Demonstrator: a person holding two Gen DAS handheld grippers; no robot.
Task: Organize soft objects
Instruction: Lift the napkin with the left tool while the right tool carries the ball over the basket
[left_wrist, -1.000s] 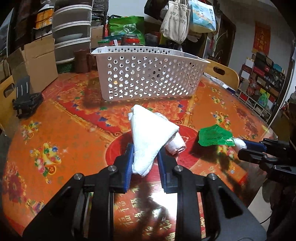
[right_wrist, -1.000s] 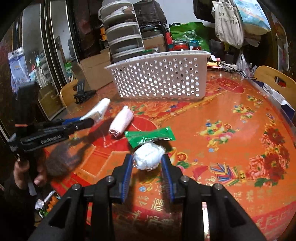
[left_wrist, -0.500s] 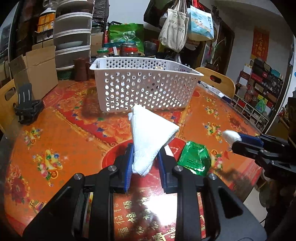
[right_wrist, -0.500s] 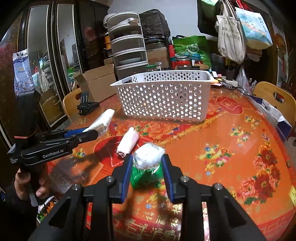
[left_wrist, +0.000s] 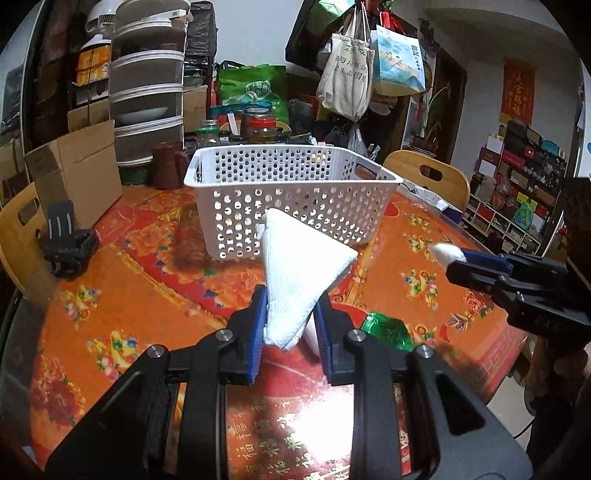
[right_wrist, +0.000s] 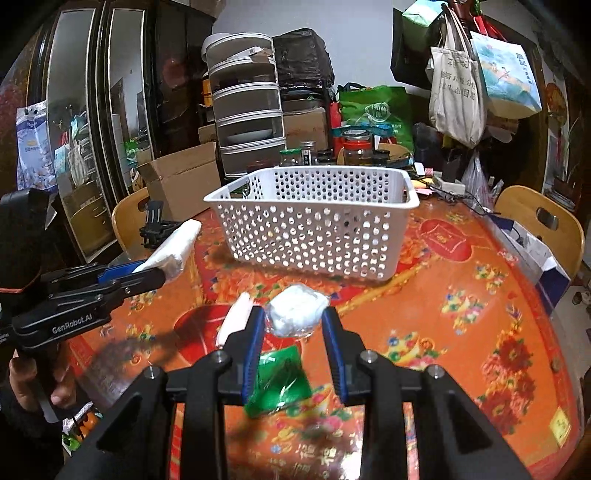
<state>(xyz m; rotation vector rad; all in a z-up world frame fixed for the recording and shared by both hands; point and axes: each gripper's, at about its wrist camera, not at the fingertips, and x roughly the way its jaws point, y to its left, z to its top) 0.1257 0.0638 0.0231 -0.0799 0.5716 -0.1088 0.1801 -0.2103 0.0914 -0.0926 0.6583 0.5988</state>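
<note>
**Both loads lifted, basket ahead**

Left wrist view: the left tool (left_wrist: 290, 319) is clenched on a folded white cloth (left_wrist: 301, 266), whose free corner stands up in front of the white basket (left_wrist: 291, 201). A second ago the cloth hung low over the red medallion; now it rides higher and the basket sits nearer and more centred, so the carry toward it looks under way. The right tool (left_wrist: 448, 258) comes in from the right, its white wad just showing at the tip. A green packet (left_wrist: 386, 326) lies on the surface (left_wrist: 129, 295) just right of the left tool. Between the cloth and the basket's near wall the surface is bare; a black clamp (left_wrist: 66, 245) and a cardboard box (left_wrist: 79, 173) stand well off to the left.

Right wrist view: the right tool (right_wrist: 294, 323) grasps a white wad (right_wrist: 297, 310), now raised off the surface with the green packet (right_wrist: 279, 380) below it. A pink roll (right_wrist: 234, 321) lies just left of it. The basket (right_wrist: 314, 225) looks empty, rim open; the near wall is the edge to clear, so both loads likely need more height. The left tool (right_wrist: 155, 271) holds its cloth (right_wrist: 173, 245) off to the left, well apart, leaving room for both to approach.
</note>
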